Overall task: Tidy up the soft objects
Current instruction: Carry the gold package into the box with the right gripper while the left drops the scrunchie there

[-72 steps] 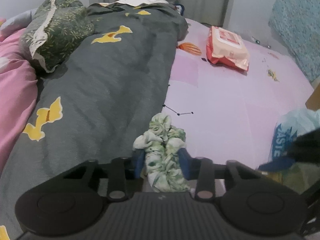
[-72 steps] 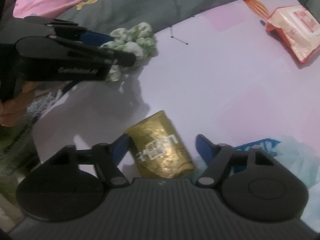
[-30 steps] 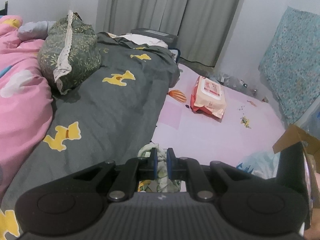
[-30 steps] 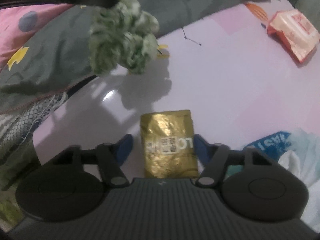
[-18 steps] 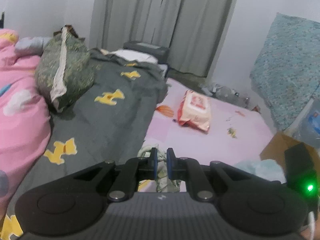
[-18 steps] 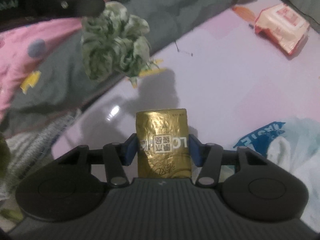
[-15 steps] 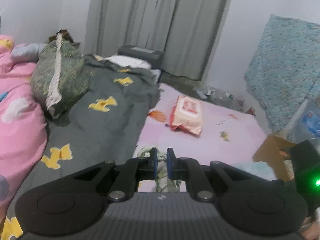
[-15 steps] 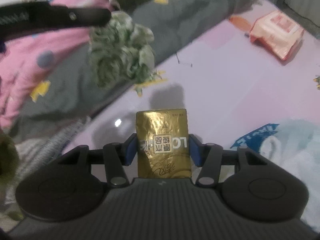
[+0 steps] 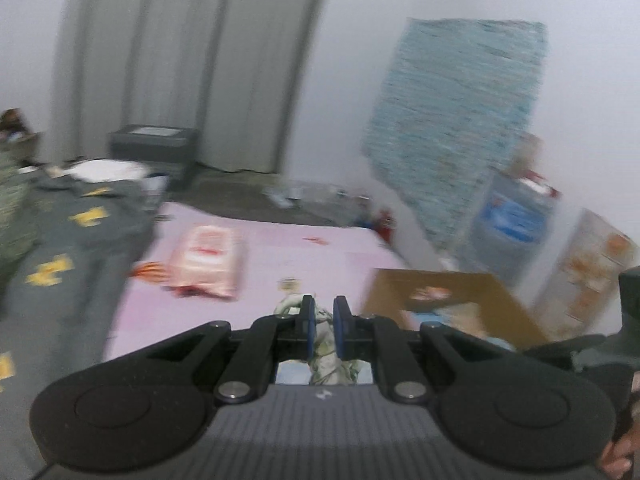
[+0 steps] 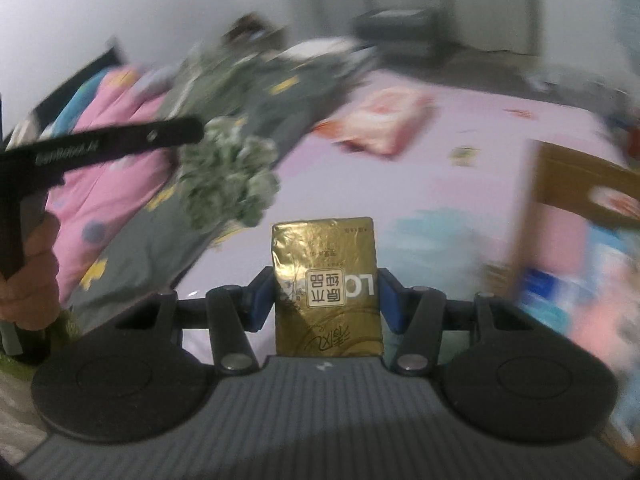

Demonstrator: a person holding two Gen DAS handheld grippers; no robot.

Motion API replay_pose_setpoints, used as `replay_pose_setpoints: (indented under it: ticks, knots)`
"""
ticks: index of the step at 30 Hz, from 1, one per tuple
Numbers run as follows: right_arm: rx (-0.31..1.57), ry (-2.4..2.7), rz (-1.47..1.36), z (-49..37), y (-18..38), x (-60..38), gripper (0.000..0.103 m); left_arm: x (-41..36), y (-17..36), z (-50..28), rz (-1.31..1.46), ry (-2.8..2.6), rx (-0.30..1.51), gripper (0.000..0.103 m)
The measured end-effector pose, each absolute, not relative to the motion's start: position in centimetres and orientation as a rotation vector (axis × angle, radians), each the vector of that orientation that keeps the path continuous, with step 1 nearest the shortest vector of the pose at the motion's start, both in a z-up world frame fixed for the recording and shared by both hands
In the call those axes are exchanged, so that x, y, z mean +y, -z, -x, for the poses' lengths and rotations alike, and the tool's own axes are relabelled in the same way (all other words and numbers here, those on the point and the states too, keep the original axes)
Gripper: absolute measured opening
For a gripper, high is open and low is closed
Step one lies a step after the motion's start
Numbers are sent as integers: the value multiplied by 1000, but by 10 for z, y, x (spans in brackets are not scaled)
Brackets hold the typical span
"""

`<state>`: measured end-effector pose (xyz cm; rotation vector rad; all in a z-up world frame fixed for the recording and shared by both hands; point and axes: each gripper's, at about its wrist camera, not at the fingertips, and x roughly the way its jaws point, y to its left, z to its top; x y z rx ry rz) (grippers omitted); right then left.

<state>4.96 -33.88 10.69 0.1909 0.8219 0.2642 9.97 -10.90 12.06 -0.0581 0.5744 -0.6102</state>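
The left gripper pinches a crumpled green-and-white floral cloth, a bunched wad hanging in the air above the grey blanket and pink mat. The right gripper clamps a crinkled gold foil pack, held upright above the mat, near the cardboard box.

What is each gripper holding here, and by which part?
The left gripper pinches the green-and-white scrunchie by a fold at its edge, so the rest dangles. The right gripper clamps the gold packet across its two side edges, near its lower half.
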Motion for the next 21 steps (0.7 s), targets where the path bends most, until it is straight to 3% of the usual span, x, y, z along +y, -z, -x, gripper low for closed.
replay_pose_setpoints:
  ticks: [10,21]
  knots:
    - [810,56,-311,47,-95,-485,53,-266,-96,-61,-45,897,667,10]
    - [813,179,-367,84,-57,-560,53,-380,-31,-40,-157,1042,854,12]
